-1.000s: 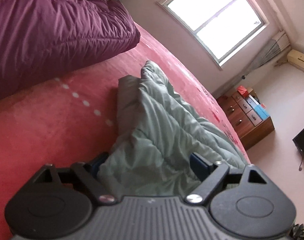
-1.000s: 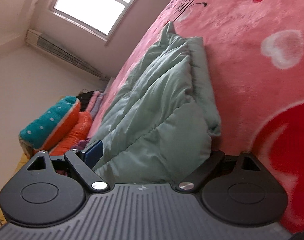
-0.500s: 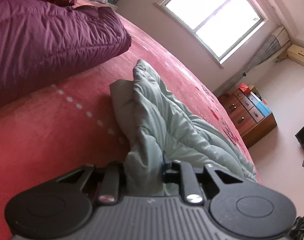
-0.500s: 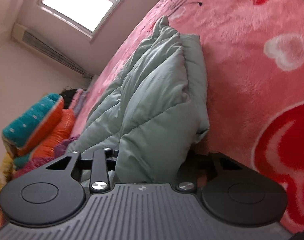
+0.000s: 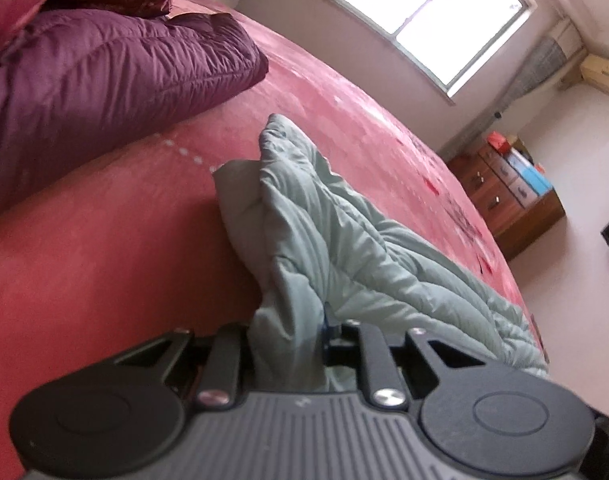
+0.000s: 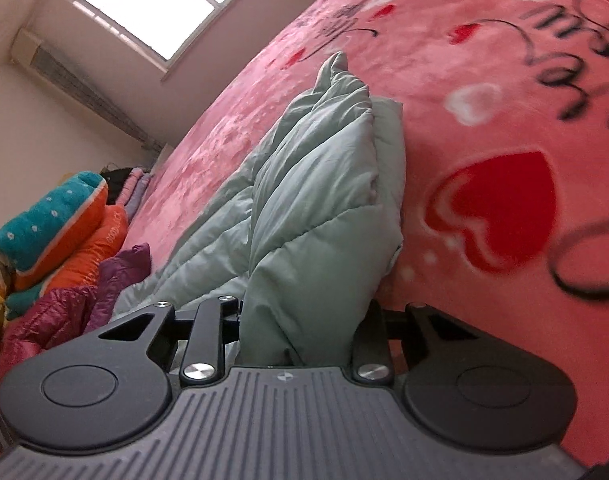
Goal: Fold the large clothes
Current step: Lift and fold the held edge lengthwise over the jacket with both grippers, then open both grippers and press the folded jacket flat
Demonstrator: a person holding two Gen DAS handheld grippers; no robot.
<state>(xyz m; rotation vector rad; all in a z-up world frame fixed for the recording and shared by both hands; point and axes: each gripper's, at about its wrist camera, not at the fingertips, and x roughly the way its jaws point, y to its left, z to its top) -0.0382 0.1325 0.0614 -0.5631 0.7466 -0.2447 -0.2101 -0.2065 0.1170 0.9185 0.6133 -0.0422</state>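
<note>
Bed (image 5: 104, 248): one, covered by a pink blanket (image 6: 484, 128) printed with red and white hearts and black script; it carries all the clothing.
Purple quilted jacket (image 5: 104, 68): one, lying on the bed at the upper left of the left wrist view, well apart from the green garment.
Green padded garment (image 5: 344, 248): one, pale green, quilted, lying bunched on the pink blanket; also seen in the right wrist view (image 6: 312, 200), rising from the bed toward both grippers.
Folded stack (image 6: 56, 232): teal dotted and orange items piled at the far edge of the bed, left of the right wrist view; count uncertain.
Dresser (image 5: 508, 200): one, wooden, on the floor beyond the bed; red and blue boxes sit on top, contents not visible.
Left gripper (image 5: 288, 340): tilted low over the bed, fingers pressed together, pinching a fold of the green padded garment.
Right gripper (image 6: 300, 328): tilted low, fingers clamped on a thick fold of the same garment.
</note>
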